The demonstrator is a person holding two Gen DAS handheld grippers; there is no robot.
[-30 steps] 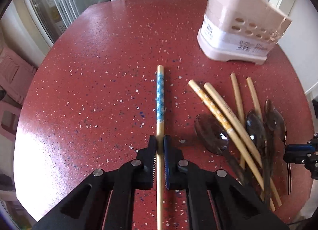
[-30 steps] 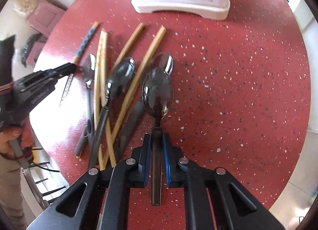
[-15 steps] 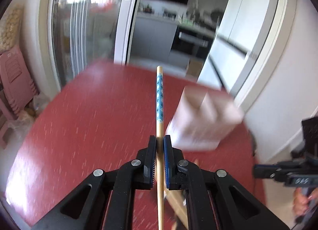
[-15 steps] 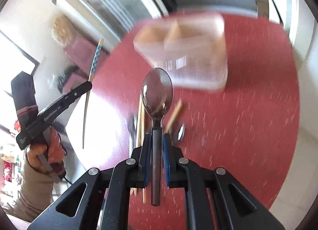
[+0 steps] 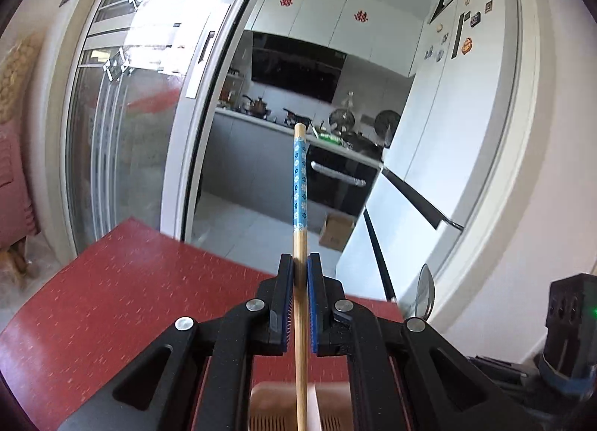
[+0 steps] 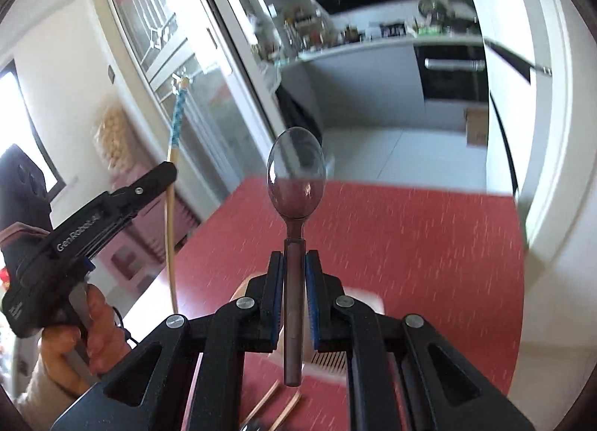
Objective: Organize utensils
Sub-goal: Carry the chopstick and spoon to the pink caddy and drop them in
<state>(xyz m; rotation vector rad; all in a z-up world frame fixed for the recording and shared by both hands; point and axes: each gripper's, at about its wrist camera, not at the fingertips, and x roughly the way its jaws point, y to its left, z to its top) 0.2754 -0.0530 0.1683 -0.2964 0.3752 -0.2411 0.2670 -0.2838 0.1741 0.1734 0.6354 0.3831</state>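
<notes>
My left gripper is shut on a wooden chopstick with a blue flowered band, held upright above the red table. The pink utensil holder shows just below it, mostly hidden by the gripper. My right gripper is shut on the dark handle of a metal spoon, bowl up, also raised. The holder lies below and behind its jaws. The left gripper with its chopstick shows at the left of the right wrist view. The spoon bowl shows at right in the left wrist view.
Two wooden chopsticks lie on the table at the bottom of the right wrist view. A glass sliding door and a kitchen with a white fridge stand beyond the table's far edge.
Both grippers have lifted their utensils off the table and tipped upward. The views swung from the tabletop to the kitchen, and the holder now sits below the jaws.
</notes>
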